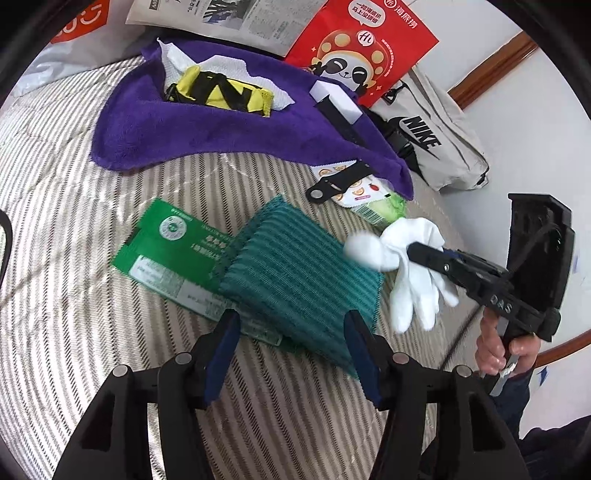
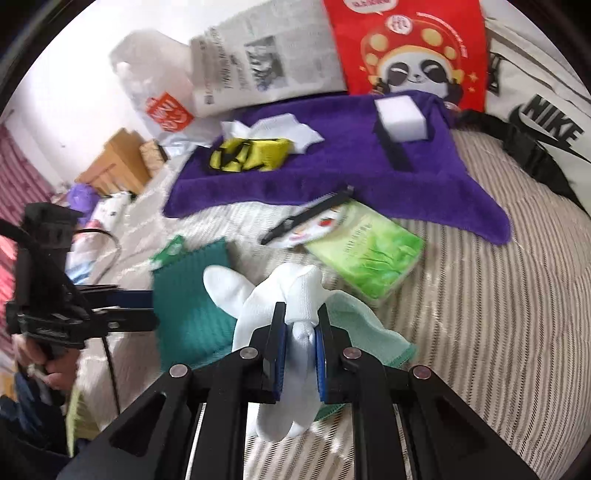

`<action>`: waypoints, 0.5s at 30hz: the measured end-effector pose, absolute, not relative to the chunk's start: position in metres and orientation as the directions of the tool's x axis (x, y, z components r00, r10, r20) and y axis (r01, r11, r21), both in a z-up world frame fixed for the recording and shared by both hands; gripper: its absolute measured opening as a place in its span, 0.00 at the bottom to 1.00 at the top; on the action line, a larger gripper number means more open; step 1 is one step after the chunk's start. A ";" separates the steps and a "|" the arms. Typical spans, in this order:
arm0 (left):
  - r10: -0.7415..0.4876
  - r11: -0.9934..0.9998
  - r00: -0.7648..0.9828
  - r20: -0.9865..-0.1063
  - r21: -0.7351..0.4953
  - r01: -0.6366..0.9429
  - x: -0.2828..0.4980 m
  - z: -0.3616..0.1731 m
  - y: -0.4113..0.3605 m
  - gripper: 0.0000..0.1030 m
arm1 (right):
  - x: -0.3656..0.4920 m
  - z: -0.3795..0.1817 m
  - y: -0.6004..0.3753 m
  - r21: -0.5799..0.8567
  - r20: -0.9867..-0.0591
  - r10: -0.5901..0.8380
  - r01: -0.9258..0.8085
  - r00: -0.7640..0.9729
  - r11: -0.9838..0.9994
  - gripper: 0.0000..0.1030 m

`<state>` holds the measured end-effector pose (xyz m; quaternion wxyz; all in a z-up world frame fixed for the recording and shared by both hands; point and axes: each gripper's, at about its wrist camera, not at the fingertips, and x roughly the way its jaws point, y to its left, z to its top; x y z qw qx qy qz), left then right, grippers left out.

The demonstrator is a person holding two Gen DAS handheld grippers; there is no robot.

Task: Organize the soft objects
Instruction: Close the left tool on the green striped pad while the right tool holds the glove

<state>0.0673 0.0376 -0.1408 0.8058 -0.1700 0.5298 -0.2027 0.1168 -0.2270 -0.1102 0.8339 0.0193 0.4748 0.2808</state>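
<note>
A white glove (image 2: 291, 295) hangs from my right gripper (image 2: 300, 321), whose blue pads are shut on its middle; the fingers of the glove (image 1: 413, 291) dangle beside the right gripper (image 1: 415, 253) just above the bed. A teal ribbed cloth (image 1: 295, 273) lies folded on the striped bedcover (image 1: 74, 221), partly over a green packet (image 1: 166, 243). My left gripper (image 1: 291, 343) is open, its fingers standing on either side of the cloth's near corner without pressing it. In the right wrist view the left gripper (image 2: 147, 310) reaches the teal cloth (image 2: 188, 306) from the left.
A purple towel (image 1: 221, 129) farther back carries a yellow-black pouch (image 1: 221, 92), white tissue and a white block (image 1: 336, 99). A black strap (image 1: 336, 182), a green tissue pack (image 2: 369, 251) and a mint cloth (image 2: 362, 328) lie nearby. A red panda bag (image 1: 362, 44), newspaper (image 1: 236, 18) and Nike bag (image 1: 436, 140) line the far edge.
</note>
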 end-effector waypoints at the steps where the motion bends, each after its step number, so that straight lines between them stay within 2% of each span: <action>1: -0.513 0.856 0.355 -0.782 -0.496 0.146 0.068 -0.141 0.037 0.55 | 0.116 -0.108 -0.226 0.307 -0.775 0.499 -0.461 0.387 0.833 0.13; 6: -0.529 0.845 0.353 -0.771 -0.516 0.140 0.072 -0.143 0.036 0.55 | 0.110 -0.117 -0.199 0.318 -0.783 0.535 -0.535 0.318 0.783 0.13; 12: -0.565 0.820 0.350 -0.747 -0.553 0.144 0.074 -0.140 0.034 0.55 | 0.113 -0.129 -0.196 0.359 -0.783 0.554 -0.521 0.283 0.774 0.13; 15: -0.536 0.841 0.358 -0.764 -0.520 0.151 0.075 -0.140 0.028 0.55 | 0.113 -0.130 -0.195 0.359 -0.784 0.555 -0.526 0.277 0.771 0.13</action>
